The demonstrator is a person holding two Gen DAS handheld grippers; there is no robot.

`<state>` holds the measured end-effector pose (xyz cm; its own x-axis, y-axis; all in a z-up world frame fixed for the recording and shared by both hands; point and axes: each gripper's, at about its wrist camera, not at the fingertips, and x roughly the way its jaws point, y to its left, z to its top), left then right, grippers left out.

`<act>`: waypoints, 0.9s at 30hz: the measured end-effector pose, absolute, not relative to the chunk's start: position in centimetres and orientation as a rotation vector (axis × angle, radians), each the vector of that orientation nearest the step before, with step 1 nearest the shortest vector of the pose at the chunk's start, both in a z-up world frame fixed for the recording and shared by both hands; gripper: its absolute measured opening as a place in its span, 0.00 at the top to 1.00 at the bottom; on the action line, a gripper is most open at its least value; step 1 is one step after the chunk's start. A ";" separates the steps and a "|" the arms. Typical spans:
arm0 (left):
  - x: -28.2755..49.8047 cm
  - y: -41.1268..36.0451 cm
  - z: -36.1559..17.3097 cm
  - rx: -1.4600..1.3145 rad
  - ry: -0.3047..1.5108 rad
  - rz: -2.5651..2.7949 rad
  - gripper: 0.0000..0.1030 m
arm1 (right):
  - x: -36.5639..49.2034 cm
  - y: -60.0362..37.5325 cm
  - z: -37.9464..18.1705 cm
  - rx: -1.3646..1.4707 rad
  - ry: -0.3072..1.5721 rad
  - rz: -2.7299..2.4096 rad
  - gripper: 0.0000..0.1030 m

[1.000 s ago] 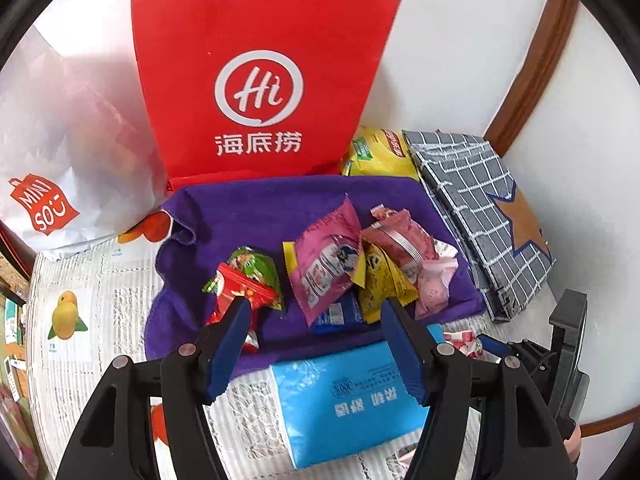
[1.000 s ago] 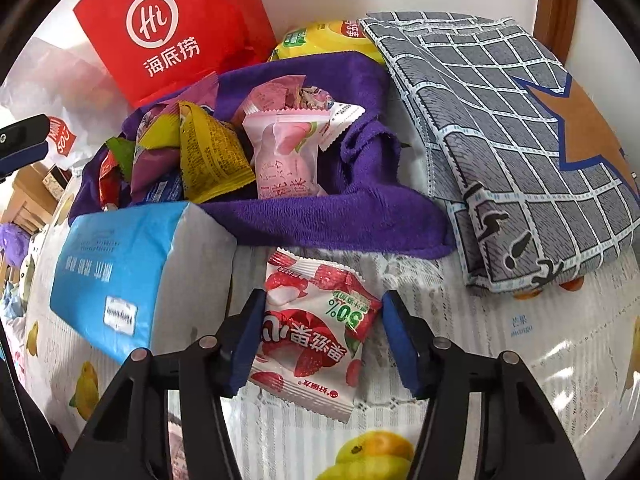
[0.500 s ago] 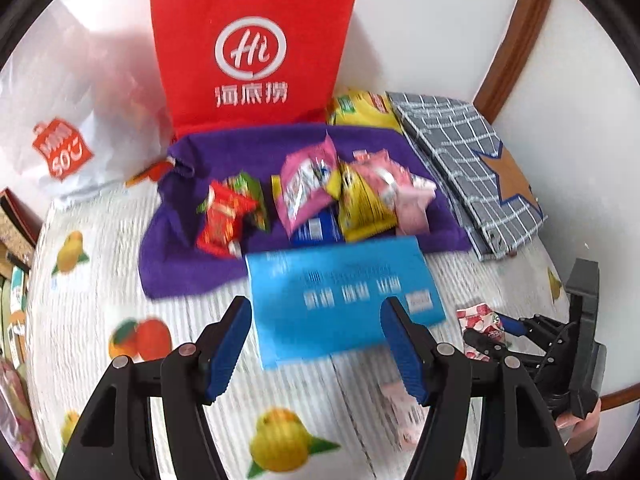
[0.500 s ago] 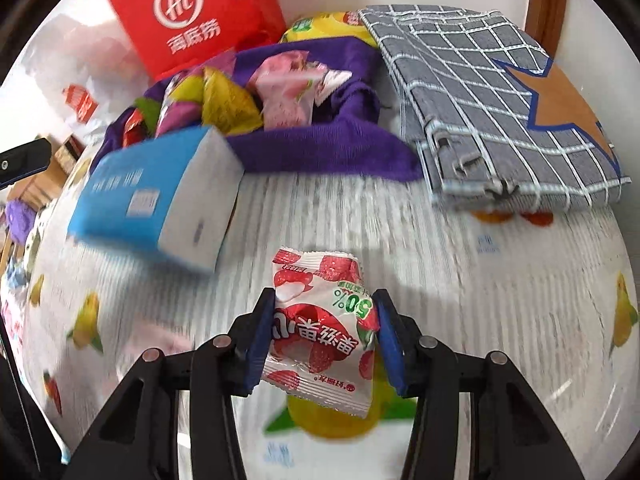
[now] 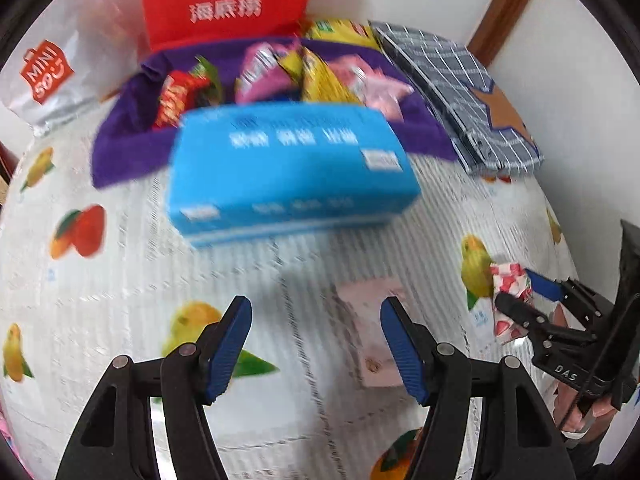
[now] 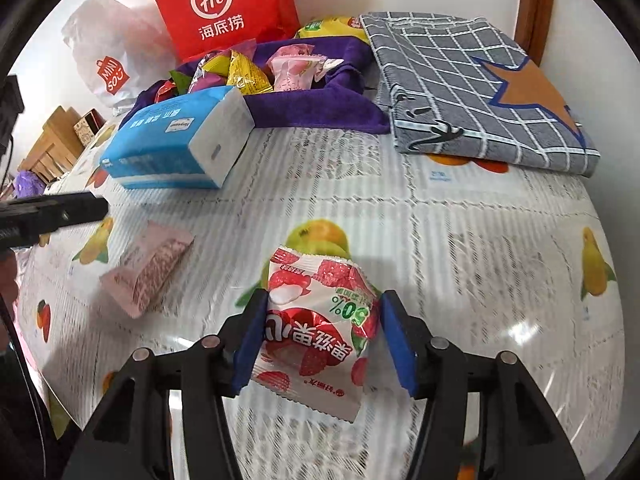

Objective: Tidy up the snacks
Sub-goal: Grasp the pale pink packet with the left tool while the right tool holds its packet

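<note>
The right claw (image 6: 320, 336) has a crinkly red-and-white snack packet (image 6: 316, 332) between its blue ribbed fingers (image 6: 400, 344). Its jaws have just been opening a little, yet the packet hangs off the surface (image 6: 480, 260) between them, the left pad against its edge and the right pad at its other side. In the left wrist view the same packet (image 5: 510, 300) shows pinched in the right claw (image 5: 520, 292), clear of the surface.

The left claw (image 5: 316, 344) stands half open and holds nothing. A flat pale pink packet (image 5: 370, 332) lies on the surface just below it, partly behind the right-hand finger; whether they touch I cannot tell.

The surface wears a glossy ribbed plastic cover printed with fruit. Farther back sits a soft blue block of tissues (image 6: 176, 140), then a plush purple cloth (image 6: 312, 108) heaped with foil snack packets (image 6: 244, 72). A folded grey checked cloth (image 6: 472, 88) with an orange star lies to the right; a stiff red paper bag (image 6: 228, 4) stands against the wall.
</note>
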<state>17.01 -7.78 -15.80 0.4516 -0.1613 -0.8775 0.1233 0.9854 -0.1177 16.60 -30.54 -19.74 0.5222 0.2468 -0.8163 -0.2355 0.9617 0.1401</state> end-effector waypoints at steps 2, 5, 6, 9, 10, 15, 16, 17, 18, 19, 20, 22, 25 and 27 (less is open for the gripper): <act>17.2 -8.7 -16.6 -0.053 1.112 -0.193 0.37 | 15.9 -31.2 -19.7 0.028 0.961 0.295 0.44; 17.5 -10.0 -17.3 -0.051 1.127 -0.219 0.37 | 15.4 -31.6 -19.8 0.033 0.958 0.297 0.44; 17.6 -10.6 -17.7 -0.036 1.133 -0.215 0.37 | 15.2 -31.9 -19.8 0.030 0.954 0.294 0.44; 17.8 -12.0 -18.9 0.001 1.152 -0.206 0.37 | 14.8 -32.7 -19.8 0.033 0.945 0.285 0.43; 17.6 -12.5 -18.9 0.030 1.126 -0.191 0.37 | 14.8 -32.8 -19.8 0.037 0.944 0.283 0.42; 16.8 -14.4 -19.2 0.148 1.056 -0.162 0.55 | 14.6 -33.2 -20.2 0.052 0.938 0.278 0.36; 16.7 -14.5 -19.1 0.151 1.049 -0.167 0.61 | 14.6 -33.2 -20.3 0.056 0.941 0.276 0.34; 16.6 -14.6 -19.0 0.156 1.043 -0.168 0.63 | 14.6 -33.2 -20.4 0.060 0.944 0.273 0.34; 16.6 -14.6 -18.9 0.160 1.042 -0.167 0.66 | 14.6 -33.2 -20.6 0.065 0.944 0.270 0.33; 16.6 -14.6 -18.8 0.157 1.040 -0.167 0.68 | 14.5 -33.3 -20.7 0.066 0.945 0.268 0.32; 16.6 -14.5 -18.7 0.152 1.040 -0.166 0.68 | 14.5 -33.2 -20.8 0.067 0.947 0.265 0.30; 16.5 -14.1 -18.3 0.138 1.042 -0.167 0.69 | 14.5 -32.8 -21.1 0.042 0.954 0.250 0.29; 16.1 -13.2 -17.9 0.098 1.042 -0.177 0.69 | 14.2 -31.9 -21.4 -0.020 0.951 0.224 0.29; 15.6 -12.5 -17.4 0.074 1.033 -0.183 0.69 | 14.0 -31.5 -21.6 -0.059 0.949 0.200 0.32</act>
<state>15.64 -12.52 -17.44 0.4990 -0.1161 -0.8588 0.1856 0.9823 -0.0249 13.97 -31.51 -21.58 0.5659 0.1441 -0.8118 -0.1962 0.9798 0.0372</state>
